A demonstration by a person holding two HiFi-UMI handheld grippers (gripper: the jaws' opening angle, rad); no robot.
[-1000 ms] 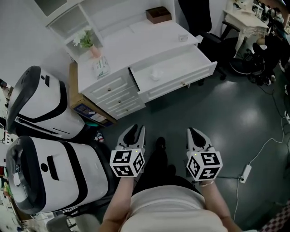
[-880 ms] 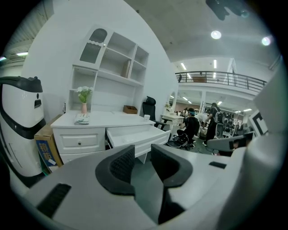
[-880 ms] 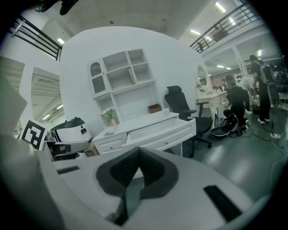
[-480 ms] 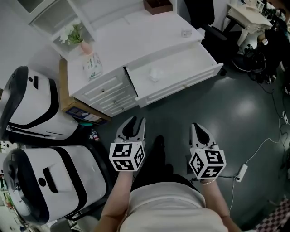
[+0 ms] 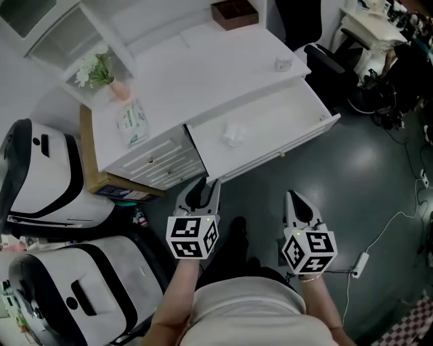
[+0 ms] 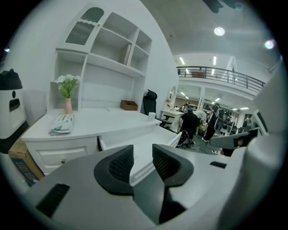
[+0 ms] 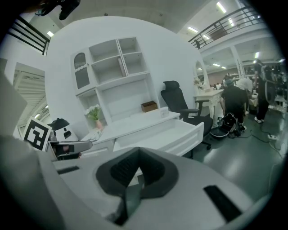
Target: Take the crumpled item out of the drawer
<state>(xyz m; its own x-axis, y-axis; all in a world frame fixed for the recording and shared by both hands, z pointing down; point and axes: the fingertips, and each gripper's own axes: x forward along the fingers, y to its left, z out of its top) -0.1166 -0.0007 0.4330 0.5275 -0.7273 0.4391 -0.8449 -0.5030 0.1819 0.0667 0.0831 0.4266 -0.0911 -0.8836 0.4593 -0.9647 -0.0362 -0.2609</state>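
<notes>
A small crumpled white item (image 5: 233,134) lies on the floor of the pulled-out white drawer (image 5: 284,150), left of its middle. My left gripper (image 5: 205,185) hangs just short of the drawer's front, below the item and a little left of it. Its jaws are opening, with a plain gap and nothing between them; the left gripper view looks past the left gripper (image 6: 143,149) at the drawer (image 6: 150,136). My right gripper (image 5: 293,199) hangs over the dark floor below the drawer's right half. Its tips meet, and the right gripper (image 7: 137,152) points at the drawer (image 7: 166,134).
On the white desk top (image 5: 203,64) are a wipes pack (image 5: 128,121), a flower vase (image 5: 95,71), a brown box (image 5: 235,12) and a small cup (image 5: 282,64). White-and-black appliances (image 5: 40,176) stand at the left, a black chair (image 5: 325,57) at the right, a power strip (image 5: 358,263) on the floor.
The desk and open drawer have come nearer in the head view, now just ahead of both grippers. The gap between the left jaws looks slightly wider.
</notes>
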